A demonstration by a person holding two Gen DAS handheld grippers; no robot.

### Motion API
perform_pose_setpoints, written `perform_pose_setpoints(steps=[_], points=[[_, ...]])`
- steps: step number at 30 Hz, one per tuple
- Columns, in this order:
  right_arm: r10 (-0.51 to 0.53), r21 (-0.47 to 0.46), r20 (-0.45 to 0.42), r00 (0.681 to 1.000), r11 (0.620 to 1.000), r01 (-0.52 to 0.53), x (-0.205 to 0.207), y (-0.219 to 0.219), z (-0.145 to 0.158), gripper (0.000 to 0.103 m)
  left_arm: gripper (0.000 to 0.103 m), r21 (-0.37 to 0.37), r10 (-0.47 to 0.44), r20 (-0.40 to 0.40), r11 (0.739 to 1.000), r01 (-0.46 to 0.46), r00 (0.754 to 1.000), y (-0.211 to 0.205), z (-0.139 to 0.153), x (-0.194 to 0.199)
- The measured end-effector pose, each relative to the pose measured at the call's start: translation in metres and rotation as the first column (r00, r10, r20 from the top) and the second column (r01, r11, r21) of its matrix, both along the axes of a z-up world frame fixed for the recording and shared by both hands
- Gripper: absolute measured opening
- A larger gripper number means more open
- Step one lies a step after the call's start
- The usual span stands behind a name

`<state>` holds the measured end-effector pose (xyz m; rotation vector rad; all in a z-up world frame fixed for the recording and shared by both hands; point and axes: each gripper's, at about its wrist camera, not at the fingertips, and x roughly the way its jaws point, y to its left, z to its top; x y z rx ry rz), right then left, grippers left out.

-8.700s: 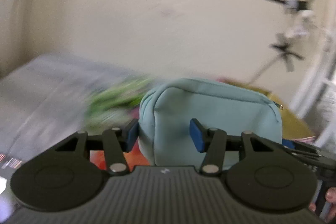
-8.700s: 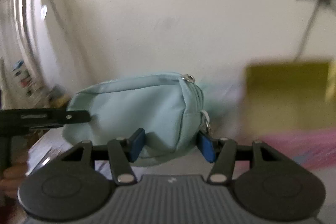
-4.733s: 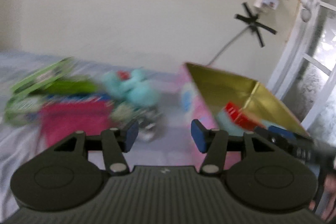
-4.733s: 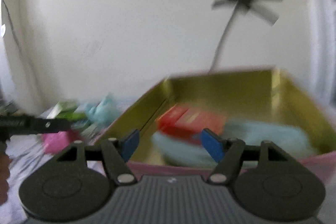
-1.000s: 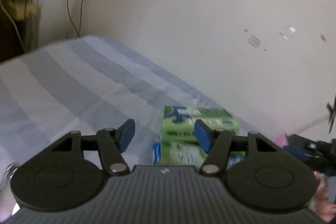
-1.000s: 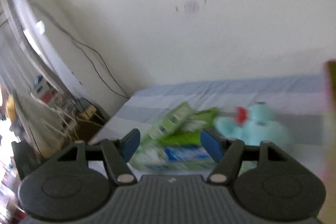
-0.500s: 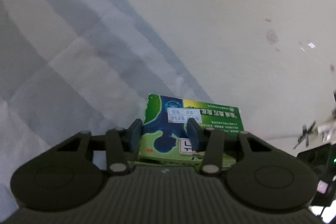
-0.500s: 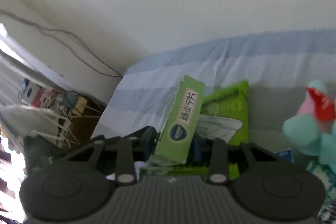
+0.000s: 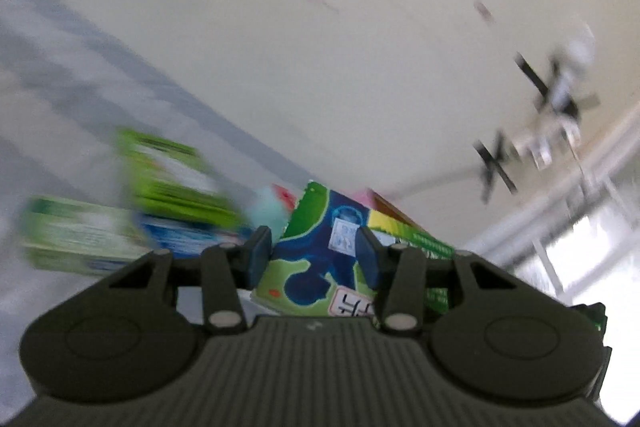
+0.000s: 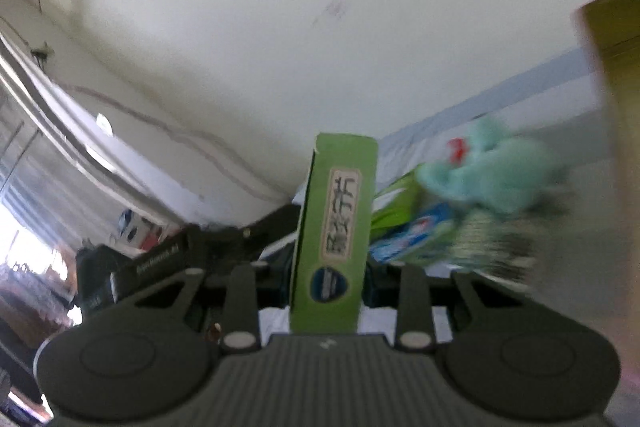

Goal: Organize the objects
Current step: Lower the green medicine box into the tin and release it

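Both grippers pinch the same green carton. Left gripper (image 9: 312,259): blue pads clamp the carton (image 9: 320,255) across its broad printed face, near one end. Right gripper (image 10: 330,291): pads mostly hidden behind the carton (image 10: 336,235), jaws drawn in tight on its narrow sides. Both sets of jaws have just been closing, carton between them.

Carton's long axis runs forward from the right gripper; it seems lifted clear of the bed (image 10: 540,99).

Gold-lined box (image 10: 612,39) at the right edge of the right view, nearer the right hand; contents not visible. Carton likely goes there. Plush toy (image 10: 492,171) and other packs (image 9: 100,235) lie outside it, blurred.
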<state>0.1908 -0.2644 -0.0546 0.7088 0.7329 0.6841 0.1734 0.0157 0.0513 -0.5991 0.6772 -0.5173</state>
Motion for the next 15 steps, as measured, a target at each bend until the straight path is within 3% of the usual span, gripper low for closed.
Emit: perform_pose_setpoints(steps=[5,8,12,15], points=[[-0.185,0.019,0.050,0.982,0.983,0.184,-0.044,-0.084,-0.004,0.029,0.048,0.020,-0.165,0.023,0.986,0.165,0.986,-0.096,0.006,0.008],[-0.279,0.045,0.033,0.960,0.960,0.277,-0.058,-0.129,-0.016,0.029,0.048,0.043,-0.243,0.011,0.969,0.242,0.970,-0.154,-0.002,0.016],[-0.296,0.046,-0.046,0.954,0.953,0.298,-0.057,-0.159,-0.041,0.030,0.049,0.106,-0.260,-0.033,0.959,0.262,0.965,-0.196,-0.017,0.013],[-0.246,-0.013,-0.017,0.969,0.969,0.246,-0.046,-0.160,-0.044,0.037,0.051,0.145,-0.241,-0.028,0.959,0.243,0.970,-0.207,-0.024,0.011]])
